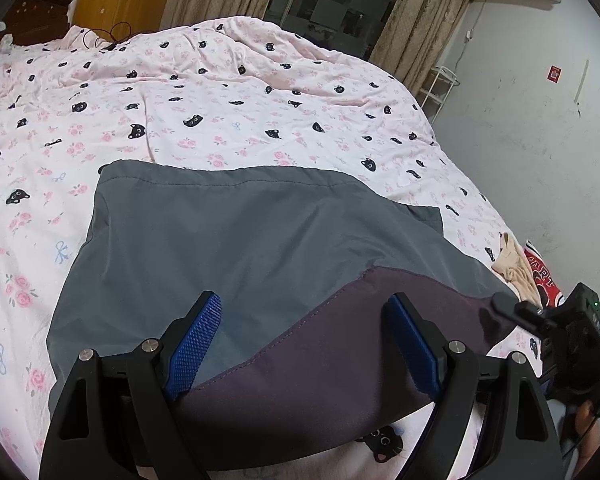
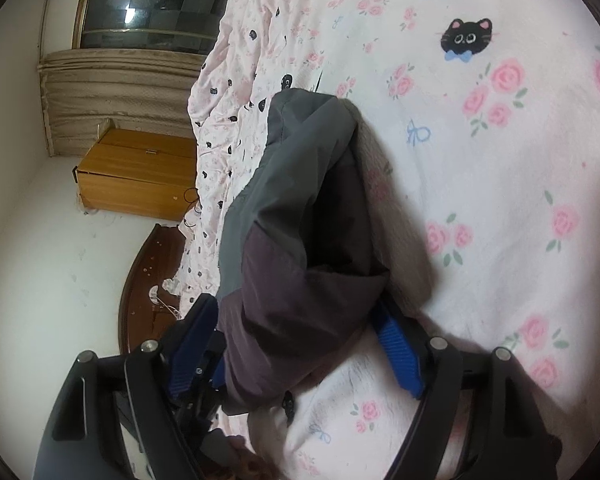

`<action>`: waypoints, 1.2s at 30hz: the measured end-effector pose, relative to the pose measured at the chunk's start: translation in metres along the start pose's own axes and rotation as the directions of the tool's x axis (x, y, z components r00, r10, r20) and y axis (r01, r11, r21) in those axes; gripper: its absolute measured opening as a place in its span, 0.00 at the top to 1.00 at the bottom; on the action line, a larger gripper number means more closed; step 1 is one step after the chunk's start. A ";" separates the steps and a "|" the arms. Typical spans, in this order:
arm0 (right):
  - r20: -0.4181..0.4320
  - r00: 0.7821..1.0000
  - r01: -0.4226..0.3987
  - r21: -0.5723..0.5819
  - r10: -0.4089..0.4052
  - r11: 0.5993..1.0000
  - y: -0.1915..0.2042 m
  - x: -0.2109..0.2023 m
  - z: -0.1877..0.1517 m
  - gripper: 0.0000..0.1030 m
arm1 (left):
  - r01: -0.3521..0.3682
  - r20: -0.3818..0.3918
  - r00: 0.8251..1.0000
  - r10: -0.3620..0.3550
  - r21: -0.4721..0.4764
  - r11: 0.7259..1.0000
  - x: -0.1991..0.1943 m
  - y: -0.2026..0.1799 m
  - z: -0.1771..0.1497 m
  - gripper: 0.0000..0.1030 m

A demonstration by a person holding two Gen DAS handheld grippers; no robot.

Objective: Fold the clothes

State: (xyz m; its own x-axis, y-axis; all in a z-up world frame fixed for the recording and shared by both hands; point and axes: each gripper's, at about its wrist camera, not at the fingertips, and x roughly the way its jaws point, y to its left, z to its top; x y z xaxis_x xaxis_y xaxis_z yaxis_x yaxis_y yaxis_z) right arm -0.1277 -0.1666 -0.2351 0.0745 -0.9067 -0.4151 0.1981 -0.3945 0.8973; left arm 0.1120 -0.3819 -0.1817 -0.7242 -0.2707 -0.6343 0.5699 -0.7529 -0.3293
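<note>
A grey garment (image 1: 228, 236) with a dark purple part (image 1: 340, 352) lies partly folded on the bed. My left gripper (image 1: 304, 344) is open, its blue-padded fingers (image 1: 198, 344) spread just above the purple edge nearest me. The right gripper's body shows at the right edge of the left wrist view (image 1: 572, 332). In the right wrist view the same garment (image 2: 300, 200) is seen edge-on, bunched, with its purple end (image 2: 292, 312) lying between the spread fingers of my right gripper (image 2: 300, 344). The jaws stand wide apart around the cloth, not pinching it.
The bed has a pink sheet (image 1: 220, 92) with black cat faces and roses. A beige cloth (image 1: 512, 264) and a red printed garment (image 1: 544, 276) lie at the bed's right edge. A wooden cabinet (image 2: 140, 172) and dark headboard (image 2: 148, 280) stand beyond the bed.
</note>
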 end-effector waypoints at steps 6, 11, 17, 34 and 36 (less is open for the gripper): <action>0.007 0.996 0.084 -0.097 -0.084 0.992 0.009 0.012 -0.006 0.22 | 0.001 0.022 1.000 -0.001 -0.002 1.000 -0.007 0.002 -0.001 0.21; 0.019 0.999 0.045 -0.018 -0.045 0.999 0.008 0.008 -0.003 0.21 | -0.057 0.032 0.998 0.055 0.077 0.995 -0.001 -0.005 -0.009 0.21; 0.053 0.997 0.048 0.028 -0.049 0.998 0.011 0.007 -0.001 0.21 | -0.063 0.035 0.998 0.060 0.084 0.995 0.000 -0.004 -0.008 0.21; 0.071 0.982 0.178 -0.057 -0.173 0.982 0.030 0.010 -0.007 0.21 | -0.095 0.042 0.995 0.091 0.121 0.988 0.002 -0.009 -0.012 0.20; 0.074 0.982 0.181 -0.053 -0.177 0.982 0.022 0.013 -0.007 0.24 | -0.094 0.041 0.995 0.090 0.122 0.988 0.002 -0.009 -0.013 0.20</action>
State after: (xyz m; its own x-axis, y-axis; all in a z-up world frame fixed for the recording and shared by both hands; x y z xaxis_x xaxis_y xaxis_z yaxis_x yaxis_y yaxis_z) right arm -0.1157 -0.1857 -0.2214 -0.0339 -0.8312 -0.5550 0.2600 -0.5435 0.7981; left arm 0.1102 -0.3682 -0.1890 -0.6852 -0.3616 -0.6323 0.5842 -0.7913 -0.1804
